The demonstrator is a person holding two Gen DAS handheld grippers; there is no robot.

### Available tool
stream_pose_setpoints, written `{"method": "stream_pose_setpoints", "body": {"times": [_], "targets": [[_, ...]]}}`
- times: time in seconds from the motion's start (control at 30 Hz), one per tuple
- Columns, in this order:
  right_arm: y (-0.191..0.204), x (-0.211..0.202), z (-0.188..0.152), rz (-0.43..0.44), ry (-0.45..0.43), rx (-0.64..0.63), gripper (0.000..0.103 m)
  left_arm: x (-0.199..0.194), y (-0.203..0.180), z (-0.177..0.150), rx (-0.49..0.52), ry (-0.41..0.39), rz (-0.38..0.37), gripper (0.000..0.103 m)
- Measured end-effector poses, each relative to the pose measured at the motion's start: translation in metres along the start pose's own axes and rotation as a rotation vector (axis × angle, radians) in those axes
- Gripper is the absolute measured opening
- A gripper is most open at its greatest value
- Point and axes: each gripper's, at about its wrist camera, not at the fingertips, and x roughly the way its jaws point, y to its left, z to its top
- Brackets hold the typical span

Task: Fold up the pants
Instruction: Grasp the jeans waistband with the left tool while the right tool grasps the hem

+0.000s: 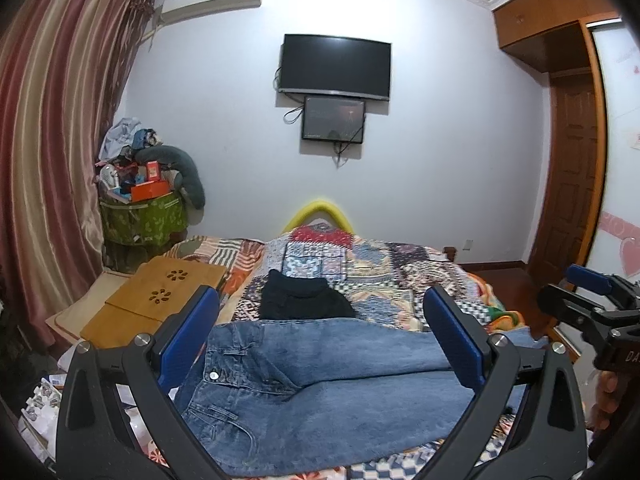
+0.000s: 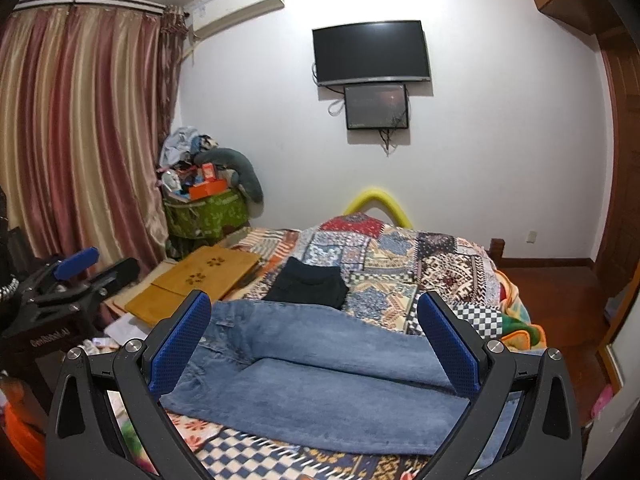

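Note:
Blue jeans (image 1: 320, 380) lie spread across the near end of the bed, waistband with its button at the left, legs running right; they also show in the right wrist view (image 2: 320, 380). My left gripper (image 1: 320, 312) hovers above them, open and empty. My right gripper (image 2: 314, 316) is also open and empty above the jeans. The right gripper shows at the right edge of the left wrist view (image 1: 592, 300); the left gripper shows at the left edge of the right wrist view (image 2: 68, 280).
A folded black garment (image 1: 304, 296) lies on the patchwork quilt (image 1: 400, 276) beyond the jeans. A wooden lap tray (image 1: 160, 296) lies at the bed's left. A green basket (image 1: 144, 216) piled with clutter stands by the curtain. Wooden floor lies to the right.

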Motion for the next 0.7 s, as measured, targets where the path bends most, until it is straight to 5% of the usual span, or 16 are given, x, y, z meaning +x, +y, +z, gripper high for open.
{"method": "stream_pose_setpoints", "body": {"times": [0.23, 0.53, 0.7], "targets": [[-0.035, 0.066, -0.003, -0.049, 0.080, -0.027, 0.103, 0.078, 0.025, -0.004, 0.031, 0.089, 0.080, 0.103], [-0.090, 0.146, -0.024, -0.069, 0.235, -0.036, 0.102, 0.209, 0.084, -0.021, -0.004, 0.324, 0.110, 0.103], [-0.118, 0.188, -0.039, -0.056, 0.358, -0.021, 0.102, 0.276, 0.114, -0.059, -0.058, 0.503, 0.115, 0.087]]}}
